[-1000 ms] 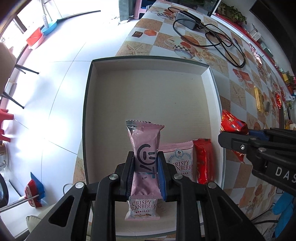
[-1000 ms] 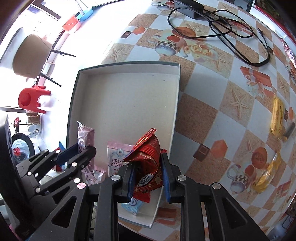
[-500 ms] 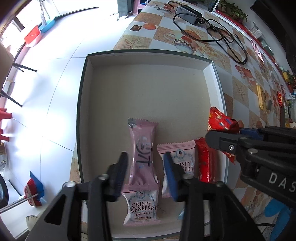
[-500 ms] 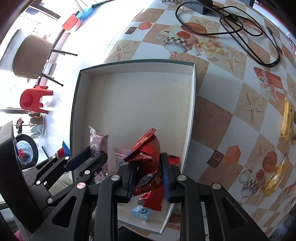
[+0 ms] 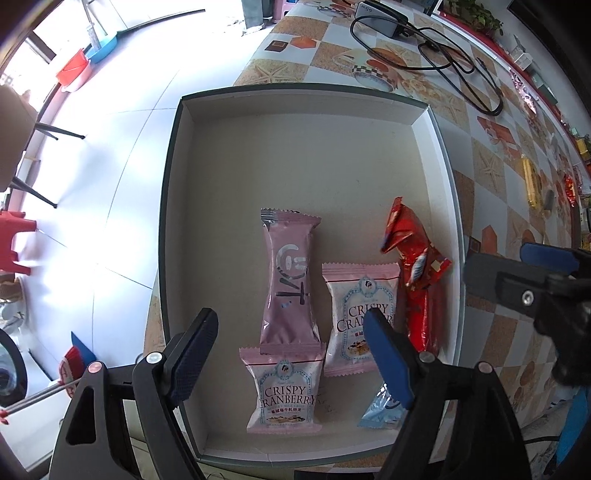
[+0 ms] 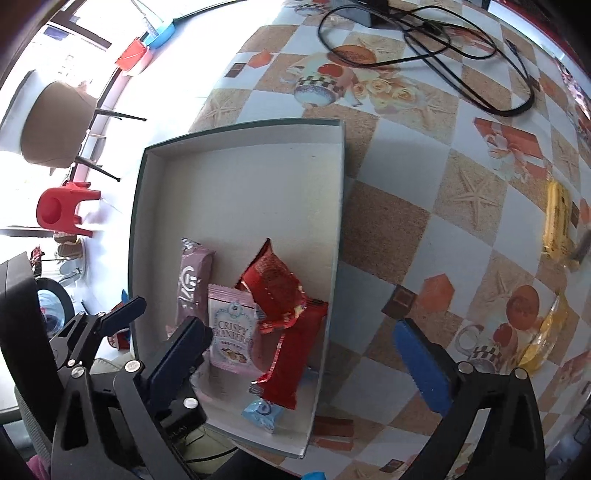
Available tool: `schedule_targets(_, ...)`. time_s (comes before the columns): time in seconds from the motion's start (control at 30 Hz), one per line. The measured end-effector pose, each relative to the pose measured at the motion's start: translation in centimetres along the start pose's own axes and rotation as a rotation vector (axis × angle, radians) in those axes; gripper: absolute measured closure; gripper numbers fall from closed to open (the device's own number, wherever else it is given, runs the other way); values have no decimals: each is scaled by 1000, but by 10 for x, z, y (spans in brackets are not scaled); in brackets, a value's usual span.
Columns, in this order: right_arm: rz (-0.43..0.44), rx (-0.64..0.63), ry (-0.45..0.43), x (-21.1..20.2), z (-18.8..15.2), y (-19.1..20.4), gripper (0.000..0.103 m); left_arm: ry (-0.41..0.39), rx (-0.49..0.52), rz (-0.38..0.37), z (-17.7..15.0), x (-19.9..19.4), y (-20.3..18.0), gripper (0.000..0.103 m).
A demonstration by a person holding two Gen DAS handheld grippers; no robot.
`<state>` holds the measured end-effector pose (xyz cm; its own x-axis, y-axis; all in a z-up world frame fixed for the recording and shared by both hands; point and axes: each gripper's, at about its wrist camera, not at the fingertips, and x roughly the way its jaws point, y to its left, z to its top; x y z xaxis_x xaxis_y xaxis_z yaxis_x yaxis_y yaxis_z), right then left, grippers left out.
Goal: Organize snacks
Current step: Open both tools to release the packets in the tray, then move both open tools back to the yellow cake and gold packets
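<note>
A shallow white box [image 5: 295, 147] sits on the patterned table. My left gripper [image 5: 291, 356] points down over its near end. Its jaws are opening, and the long pink packet [image 5: 288, 280] lies loose on the floor beyond them, its end over a Crispy Cranberry packet [image 5: 282, 395]. A second cranberry packet [image 5: 360, 306] lies beside it. My right gripper [image 6: 299, 360] hangs over the box's right wall [image 6: 332, 258], jaws opening wide. The crumpled red packet [image 6: 275, 288] rests free on a long red packet [image 6: 291, 354]. A small blue packet [image 6: 262, 411] sits in the near corner.
Yellow snack packets [image 6: 557, 221] [image 6: 543, 336] lie on the table to the right of the box. A black cable [image 6: 424, 40] and charger [image 5: 376, 18] lie at the far side. The box's far half is bare. Beyond the table's left edge are the floor and a red stool [image 6: 62, 210].
My left gripper opened and let go of the pink packet, which now lies flat in the box. My right gripper opened and the crumpled red packet dropped onto the long red one.
</note>
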<state>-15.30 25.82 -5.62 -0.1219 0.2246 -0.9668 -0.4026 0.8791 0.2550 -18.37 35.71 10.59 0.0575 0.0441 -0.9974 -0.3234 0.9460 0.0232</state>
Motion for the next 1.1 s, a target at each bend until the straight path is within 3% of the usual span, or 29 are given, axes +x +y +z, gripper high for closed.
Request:
schedule_targets(0.33,-80,265,54,-4,-54,-111,0,-1,56,-7,-5,-12,-34,19)
schedule_targets(0.57,-107,419,95,-7,-91,-174,0,-14,170,-4,-10,-23,-81,19)
schedule_targets(1.1,-80,520,96,-25,-120,-268,0,15,285,-15,-4,-23,-148,19)
